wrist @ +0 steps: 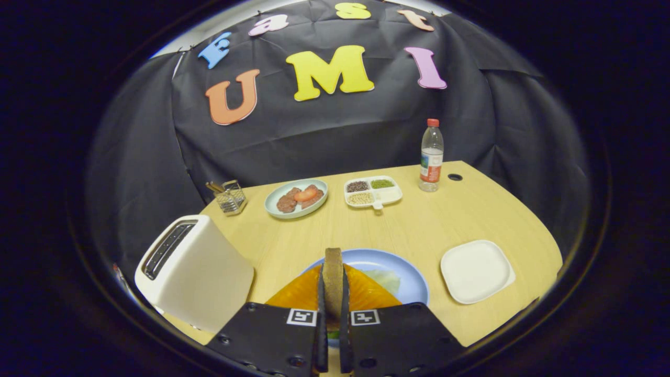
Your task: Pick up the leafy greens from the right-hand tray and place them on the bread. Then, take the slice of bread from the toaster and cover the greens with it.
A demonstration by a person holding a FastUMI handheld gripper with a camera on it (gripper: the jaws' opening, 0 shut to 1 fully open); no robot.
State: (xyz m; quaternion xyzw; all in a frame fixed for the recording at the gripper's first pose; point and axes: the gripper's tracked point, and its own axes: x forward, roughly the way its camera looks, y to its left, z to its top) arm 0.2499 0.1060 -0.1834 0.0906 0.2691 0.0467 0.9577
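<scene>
- While the gripper (333, 309) hangs over the near edge of the wooden table (419, 225), its two fingers stand close together and pinch a slice of bread (333, 277) held on edge, so the jaws are nearly closed with the slice between them.
- Just beneath and ahead of the fingers lies a blue plate (408, 272), with an orange-yellow piece (303, 293) showing on both sides of the held slice.
- A pale leafy bit (384, 280) shows on that plate, to the right of the slice; I cannot tell what lies under it.
- To the left of the fingers stands a white toaster (193, 272), slots facing up.
- To the right of the blue plate sits a square white tray (476, 271), bare on top.
- Farther back, a pale round plate (277, 207) carries brownish slices and a red piece (305, 195).
- Beside it is a divided white dish (390, 196) with small heaps of grains or seeds.
- A clear bottle (431, 157) with a red cap stands upright near the far right corner.
- A small wire holder (230, 198) sits at the far left.
</scene>
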